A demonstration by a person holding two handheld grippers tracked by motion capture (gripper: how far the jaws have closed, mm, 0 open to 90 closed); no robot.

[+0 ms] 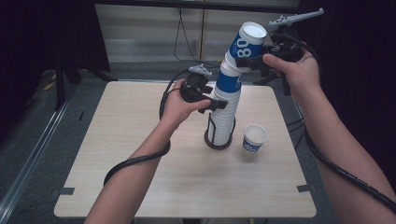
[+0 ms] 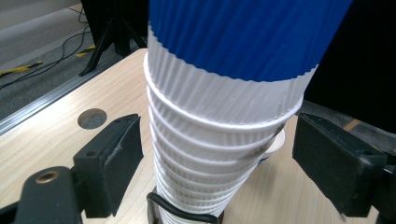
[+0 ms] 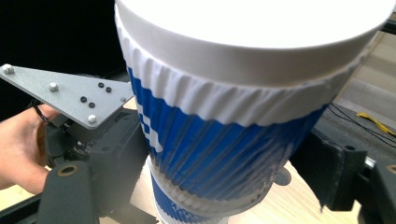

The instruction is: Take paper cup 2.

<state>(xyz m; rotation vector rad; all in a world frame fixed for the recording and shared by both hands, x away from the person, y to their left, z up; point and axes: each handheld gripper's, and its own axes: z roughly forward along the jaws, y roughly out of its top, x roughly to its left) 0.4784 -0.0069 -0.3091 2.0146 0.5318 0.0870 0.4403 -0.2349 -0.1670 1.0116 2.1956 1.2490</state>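
The person's forearms reach in, the left gripper (image 1: 215, 103) straddling the cup stack (image 1: 223, 116) on the tabletop (image 1: 140, 140) unclamped, the right gripper (image 1: 254, 60) pinching the tilted top cup (image 1: 246, 44), which might drag neighbours and topple it.

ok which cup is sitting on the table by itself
The single cup right of the stack, upright with its mouth open; all the others are nested upside down in the stack.

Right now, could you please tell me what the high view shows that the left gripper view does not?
High view alone: the tilted top cup between the right tongs, both forearms, and the whole table.

Left gripper view alone: a round hole in the tabletop.

Both: the cup stack in its wire holder, flanked by the left tongs, and the single cup.
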